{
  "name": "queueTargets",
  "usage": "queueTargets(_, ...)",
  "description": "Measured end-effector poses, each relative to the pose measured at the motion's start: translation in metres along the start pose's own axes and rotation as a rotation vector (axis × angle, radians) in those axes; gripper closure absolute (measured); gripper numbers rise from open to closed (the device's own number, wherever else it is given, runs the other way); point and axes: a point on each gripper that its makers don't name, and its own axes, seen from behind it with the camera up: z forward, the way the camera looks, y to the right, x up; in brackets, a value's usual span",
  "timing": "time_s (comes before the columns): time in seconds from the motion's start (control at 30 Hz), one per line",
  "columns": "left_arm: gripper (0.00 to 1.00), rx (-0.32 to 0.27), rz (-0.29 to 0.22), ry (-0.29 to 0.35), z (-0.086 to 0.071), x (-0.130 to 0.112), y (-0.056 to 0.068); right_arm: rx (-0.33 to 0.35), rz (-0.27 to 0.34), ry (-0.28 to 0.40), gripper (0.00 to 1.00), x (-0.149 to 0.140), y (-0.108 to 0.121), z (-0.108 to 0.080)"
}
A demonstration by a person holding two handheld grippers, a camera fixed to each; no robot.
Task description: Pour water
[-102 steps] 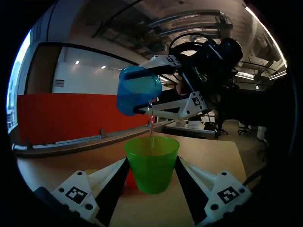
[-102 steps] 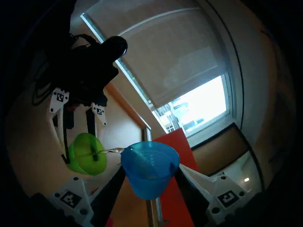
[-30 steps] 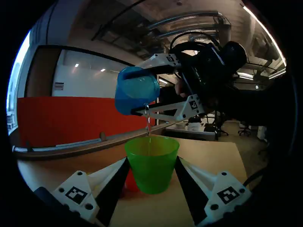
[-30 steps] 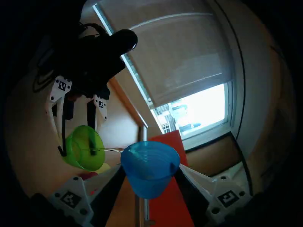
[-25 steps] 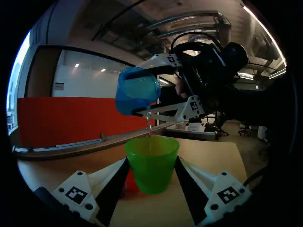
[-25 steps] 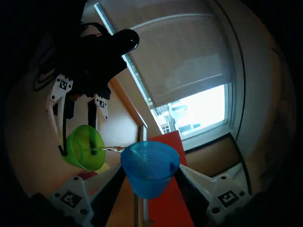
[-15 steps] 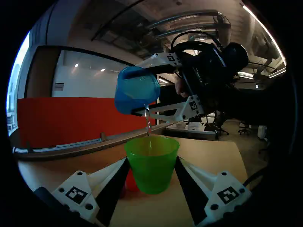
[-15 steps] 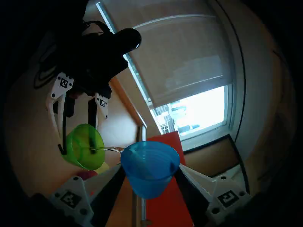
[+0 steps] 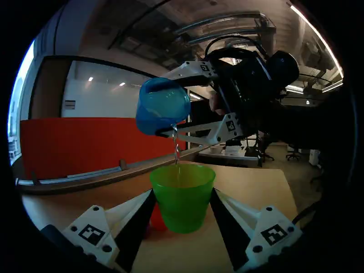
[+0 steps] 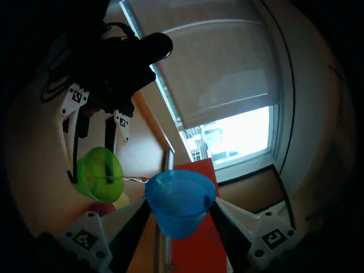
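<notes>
Lower centre of the left gripper view: green cup point(image 9: 182, 207) upright, clamped between both fingers of the left gripper point(image 9: 182, 193). Above it, upper centre: blue cup point(image 9: 164, 102) tilted, pinched between the right gripper point(image 9: 157, 109) fingers, thin water stream point(image 9: 175, 146) falling into the green cup.

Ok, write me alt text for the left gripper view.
A tilted blue cup, held by the right gripper, pours a thin stream of water into an upright green cup gripped between the fingers of the left gripper, over a wooden table. A red wall panel runs behind.
</notes>
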Motion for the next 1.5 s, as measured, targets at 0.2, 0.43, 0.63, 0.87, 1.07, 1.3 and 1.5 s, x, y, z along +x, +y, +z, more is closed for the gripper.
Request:
queueTargets(0.2, 0.19, 0.000, 0.001, -0.001, 0.0002, 0.0001, 0.0000, -0.003, -0.014, -0.001, 0.12, 0.0001, 0.0016, -0.0003)
queueTargets(0.43, 0.18, -0.001, 0.002, 0.000, 0.0001, 0.0007, 0.0006, -0.009, -0.026, -0.005, 0.12, -0.0010, 0.0020, -0.0007)
queueTargets(0.63, 0.19, 0.000, 0.001, -0.002, 0.0003, -0.0011, 0.0007, -0.012, -0.038, -0.005, 0.12, -0.0006, 0.0027, -0.0006)
queueTargets(0.87, 0.19, 0.002, 0.003, -0.002, -0.0009, 0.0006, 0.0002, -0.017, -0.050, -0.002, 0.12, 0.0001, 0.0040, -0.0012)
queueTargets(1.07, 0.19, 0.003, 0.003, 0.000, -0.0016, 0.0019, -0.0001, -0.019, -0.062, -0.004, 0.12, -0.0010, 0.0051, -0.0017)
queueTargets(1.3, 0.19, 0.002, 0.006, 0.000, -0.0015, 0.0032, 0.0003, -0.025, -0.081, -0.006, 0.12, -0.0015, 0.0059, -0.0029)
queueTargets(1.5, 0.19, 0.006, 0.007, 0.001, -0.0009, 0.0049, -0.0020, -0.030, -0.093, -0.005, 0.12, -0.0002, 0.0070, -0.0035)
